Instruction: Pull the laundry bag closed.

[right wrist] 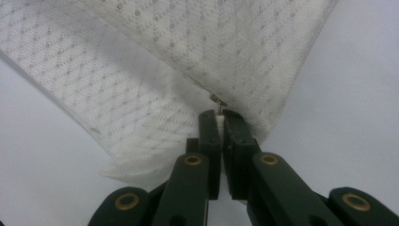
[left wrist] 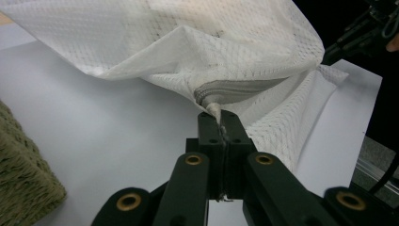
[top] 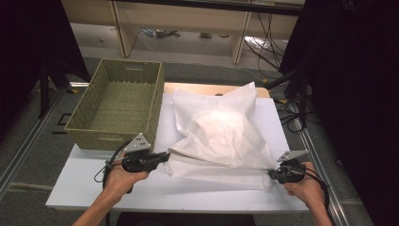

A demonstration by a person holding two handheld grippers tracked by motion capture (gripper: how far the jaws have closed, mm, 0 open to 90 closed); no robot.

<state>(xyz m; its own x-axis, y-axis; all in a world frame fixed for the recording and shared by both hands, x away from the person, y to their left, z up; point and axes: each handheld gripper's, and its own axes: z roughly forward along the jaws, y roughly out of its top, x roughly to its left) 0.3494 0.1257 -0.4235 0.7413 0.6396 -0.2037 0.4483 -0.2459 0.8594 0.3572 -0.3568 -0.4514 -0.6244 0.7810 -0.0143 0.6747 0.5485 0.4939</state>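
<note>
A white mesh laundry bag [top: 221,136] lies on the white table [top: 94,188], bulging in the middle with something pale inside. Its near edge, which carries a zipper, is stretched taut between both grippers. At the bag's left corner my left gripper [top: 165,155] is shut on the zipper's end [left wrist: 214,109]. My right gripper [top: 271,173] is shut on the bag's right corner, where a small metal zipper pull [right wrist: 217,100] pokes out just above the jaws. The mesh [right wrist: 141,84] fans out from there.
A woven green basket [top: 117,101] stands empty at the table's back left, close to my left gripper. A wooden board [top: 207,88] peeks out behind the bag. Black stands and cables [top: 291,108] flank the table's right side.
</note>
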